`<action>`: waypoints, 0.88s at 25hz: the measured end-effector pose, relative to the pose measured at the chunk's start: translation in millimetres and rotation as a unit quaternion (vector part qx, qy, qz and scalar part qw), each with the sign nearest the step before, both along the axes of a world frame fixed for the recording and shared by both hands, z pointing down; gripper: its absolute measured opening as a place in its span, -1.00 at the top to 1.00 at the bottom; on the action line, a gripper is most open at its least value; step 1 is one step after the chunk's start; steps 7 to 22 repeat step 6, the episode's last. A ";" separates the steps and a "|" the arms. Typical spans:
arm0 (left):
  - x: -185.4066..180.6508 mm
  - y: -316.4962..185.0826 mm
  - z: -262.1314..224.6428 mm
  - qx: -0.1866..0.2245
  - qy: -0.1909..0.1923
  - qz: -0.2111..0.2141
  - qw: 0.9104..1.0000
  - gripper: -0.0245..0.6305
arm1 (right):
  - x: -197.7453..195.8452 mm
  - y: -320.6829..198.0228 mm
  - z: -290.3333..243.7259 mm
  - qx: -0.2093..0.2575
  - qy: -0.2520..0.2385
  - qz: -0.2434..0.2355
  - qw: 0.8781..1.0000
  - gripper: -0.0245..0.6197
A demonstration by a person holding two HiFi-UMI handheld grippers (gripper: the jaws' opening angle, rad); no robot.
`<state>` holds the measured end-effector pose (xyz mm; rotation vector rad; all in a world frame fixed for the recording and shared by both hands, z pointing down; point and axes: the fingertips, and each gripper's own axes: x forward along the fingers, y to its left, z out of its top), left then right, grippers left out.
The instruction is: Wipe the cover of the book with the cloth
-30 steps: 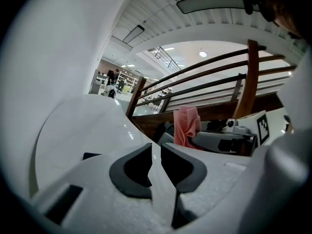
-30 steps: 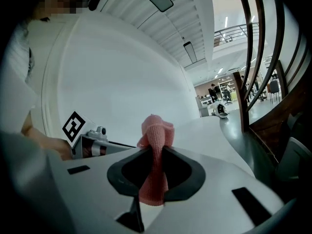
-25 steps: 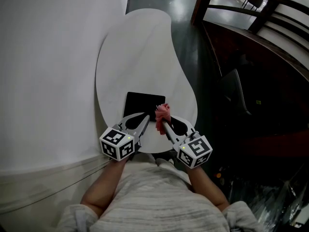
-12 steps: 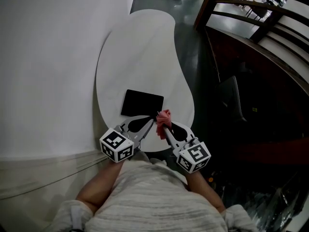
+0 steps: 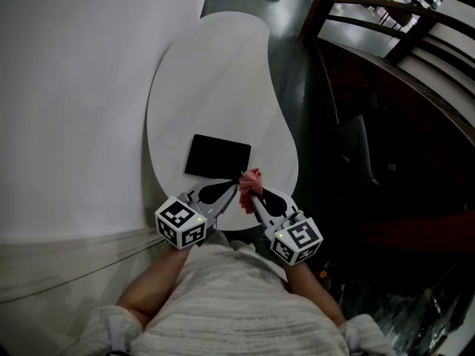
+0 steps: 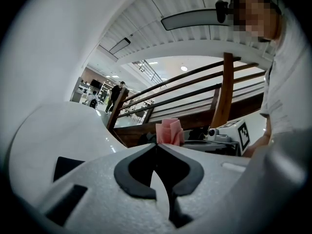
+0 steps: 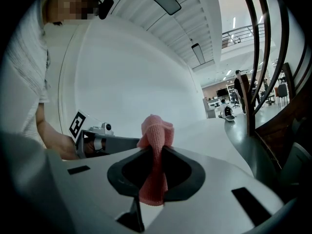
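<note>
1. Overhead, the head view shows a black book point(image 5: 217, 156) lying flat on the white table point(image 5: 223, 73), toward its near end. Both tools sit just short of the book. The left gripper point(image 5: 234, 186) is at left, and the right gripper point(image 5: 249, 193) carries a pink cloth point(image 5: 250, 180) bunched at its tips. The two sets of tips almost meet.
2. Next, the left gripper view: its jaws are pressed together with nothing between them. The cloth stands just beyond the tips, and the book lies on the table at lower left.
3. Lastly, the right gripper view: its jaws are clamped on the cloth, which pokes up above the tips and hangs down behind them.
</note>
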<state>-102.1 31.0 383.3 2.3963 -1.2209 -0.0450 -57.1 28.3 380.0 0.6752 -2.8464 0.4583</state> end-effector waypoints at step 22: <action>-1.2 -1.3 1.8 -0.002 0.004 0.000 1.000 0.88 | -2.4 -0.9 0.1 0.001 0.002 -0.002 1.000 0.76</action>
